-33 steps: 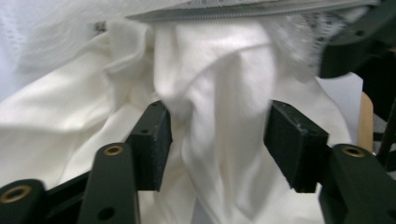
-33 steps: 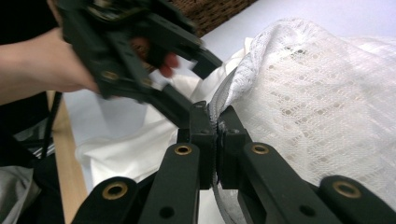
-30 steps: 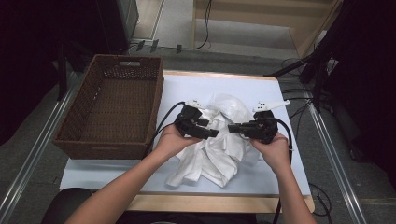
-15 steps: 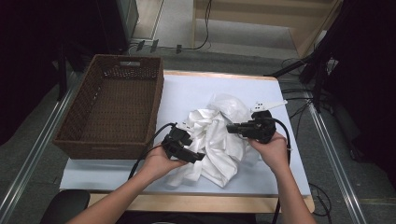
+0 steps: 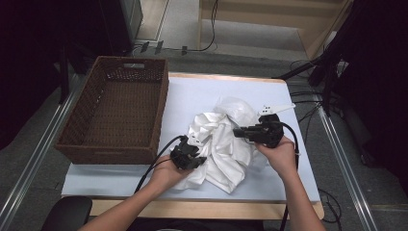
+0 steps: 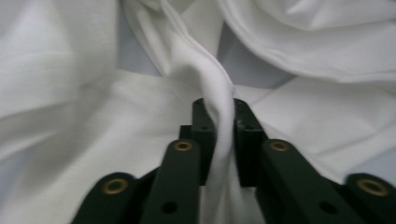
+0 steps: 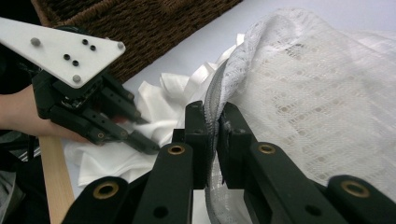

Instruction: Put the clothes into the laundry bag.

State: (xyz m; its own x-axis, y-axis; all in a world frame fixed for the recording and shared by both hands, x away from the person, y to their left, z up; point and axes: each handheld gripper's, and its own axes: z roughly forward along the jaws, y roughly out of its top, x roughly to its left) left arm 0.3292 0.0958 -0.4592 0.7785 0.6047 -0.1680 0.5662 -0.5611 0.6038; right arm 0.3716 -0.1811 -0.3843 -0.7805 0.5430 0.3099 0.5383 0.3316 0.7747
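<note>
From above, the left gripper [image 5: 198, 160] and right gripper [image 5: 242, 132] pinch the white garment [image 5: 226, 144] on the table [image 5: 192, 96]; left gripper view: a hem fold [image 6: 219, 100] is clamped between just-closed jaws; right gripper view: a mesh edge [image 7: 215, 93] is nipped thinly between its jaws and may slip if pulled.

The table [image 5: 202, 94] carries a pale blue-white sheet over its top, with a light wooden edge exposed along the near and far sides. A dark brown wicker basket [image 5: 115, 113] stands on the left part of the surface, its near corner overhanging the sheet's left margin. A crumpled white cloth [image 5: 223, 149] lies right of centre, close beside the basket but apart from it, reaching toward the near edge.
</note>
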